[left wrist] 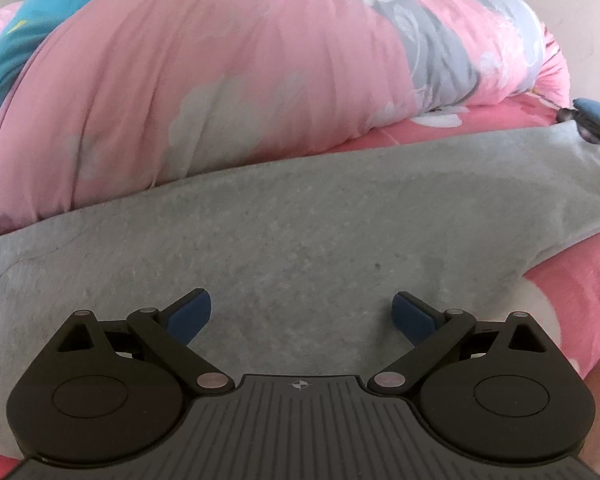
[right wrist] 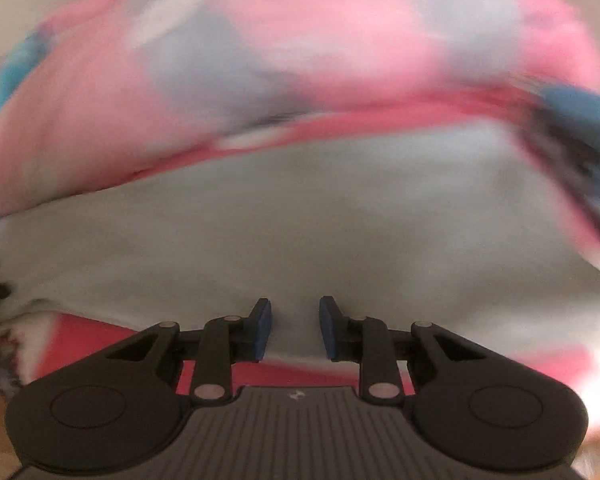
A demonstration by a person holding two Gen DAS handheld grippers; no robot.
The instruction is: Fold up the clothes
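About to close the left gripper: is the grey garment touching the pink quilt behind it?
Touching. In the left wrist view the grey garment runs under the bulging pink quilt, no gap.

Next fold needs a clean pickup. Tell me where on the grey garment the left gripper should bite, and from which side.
Probably the near edge of the grey garment, approached from the near side, fingers low. The cloth lies flat on the pink bedding, so only an edge gives a lip to pinch. The left gripper hangs open above its middle; the pink quilt crowds the far side.

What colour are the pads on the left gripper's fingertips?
Dark blue pads on the black left gripper; clearest in the left wrist view.
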